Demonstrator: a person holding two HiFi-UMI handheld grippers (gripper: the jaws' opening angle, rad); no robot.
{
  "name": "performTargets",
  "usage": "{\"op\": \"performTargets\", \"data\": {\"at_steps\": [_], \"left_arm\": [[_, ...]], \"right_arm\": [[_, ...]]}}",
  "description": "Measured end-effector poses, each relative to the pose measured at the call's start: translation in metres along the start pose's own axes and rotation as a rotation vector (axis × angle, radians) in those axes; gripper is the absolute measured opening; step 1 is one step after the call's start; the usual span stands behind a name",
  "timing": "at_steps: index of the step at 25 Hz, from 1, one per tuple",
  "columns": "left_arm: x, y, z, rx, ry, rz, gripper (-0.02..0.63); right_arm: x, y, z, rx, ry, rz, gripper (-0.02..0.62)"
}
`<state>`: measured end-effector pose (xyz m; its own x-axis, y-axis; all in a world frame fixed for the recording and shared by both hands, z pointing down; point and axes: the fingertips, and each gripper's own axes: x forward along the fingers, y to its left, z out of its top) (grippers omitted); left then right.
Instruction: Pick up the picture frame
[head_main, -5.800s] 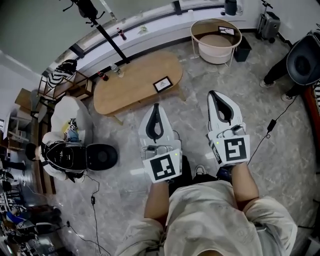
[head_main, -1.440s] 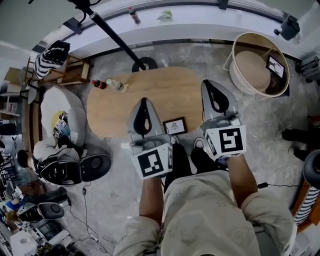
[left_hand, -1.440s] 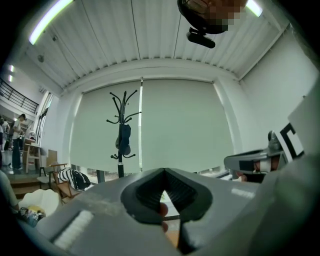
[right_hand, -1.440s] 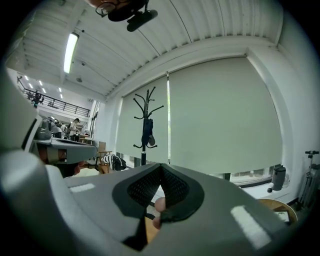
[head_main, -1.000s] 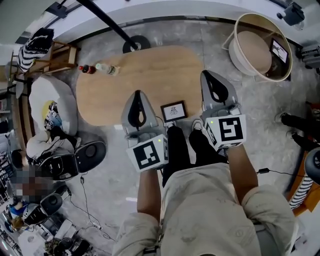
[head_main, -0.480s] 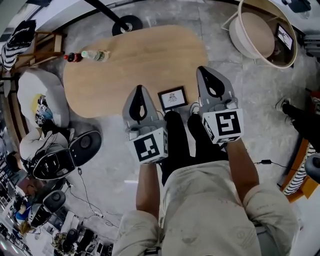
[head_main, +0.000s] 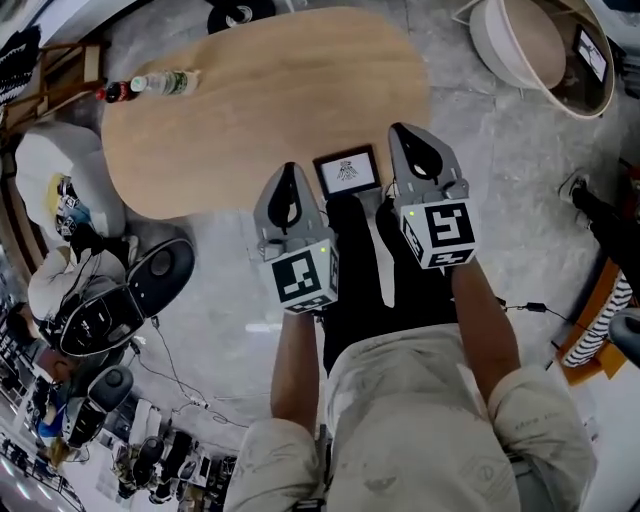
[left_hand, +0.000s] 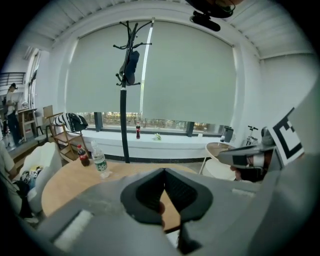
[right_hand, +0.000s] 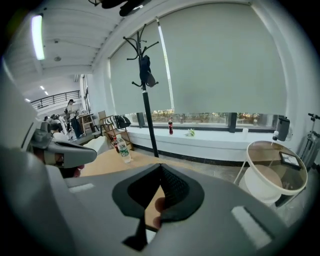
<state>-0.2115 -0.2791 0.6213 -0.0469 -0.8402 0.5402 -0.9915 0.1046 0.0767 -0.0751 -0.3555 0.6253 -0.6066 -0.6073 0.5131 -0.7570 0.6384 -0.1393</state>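
Observation:
The picture frame (head_main: 347, 171), black with a white print, lies flat near the front edge of the oval wooden table (head_main: 250, 100). In the head view it sits between my two grippers. My left gripper (head_main: 287, 168) is just left of it with the jaws shut and nothing in them. My right gripper (head_main: 402, 129) is just right of it, also shut and empty. In both gripper views the jaws meet at the tip, left gripper (left_hand: 163, 170) and right gripper (right_hand: 160, 165), and they hide the frame.
Two bottles (head_main: 150, 84) stand at the table's far left. A round white side table (head_main: 545, 45) holding a second small frame (head_main: 592, 53) is at the right. A coat stand (left_hand: 122, 100) rises behind the table. Beanbags, a black chair and cables lie on the floor at the left.
Both grippers have come down side by side towards the table. The table and the frame have drawn closer, and the frame now lies between the two gripper tips. The jaws have stayed shut.

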Motion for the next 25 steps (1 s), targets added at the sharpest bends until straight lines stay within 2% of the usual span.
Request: {"op": "performTargets", "data": {"at_steps": [5,14,25], "left_arm": [[0.017,-0.001,-0.050,-0.044,0.073,-0.022,0.006],[0.035,0.004,-0.124,-0.069,0.198,-0.028,0.020],[0.053,-0.002,-0.224,-0.139,0.414,-0.055,0.055]], "right_arm": [[0.017,0.006,-0.056,0.020,0.096,0.002,0.003],[0.036,0.011,-0.131,0.057,0.226,0.000,0.003],[0.049,0.012,-0.222,0.127,0.434,0.011,0.003]]}}
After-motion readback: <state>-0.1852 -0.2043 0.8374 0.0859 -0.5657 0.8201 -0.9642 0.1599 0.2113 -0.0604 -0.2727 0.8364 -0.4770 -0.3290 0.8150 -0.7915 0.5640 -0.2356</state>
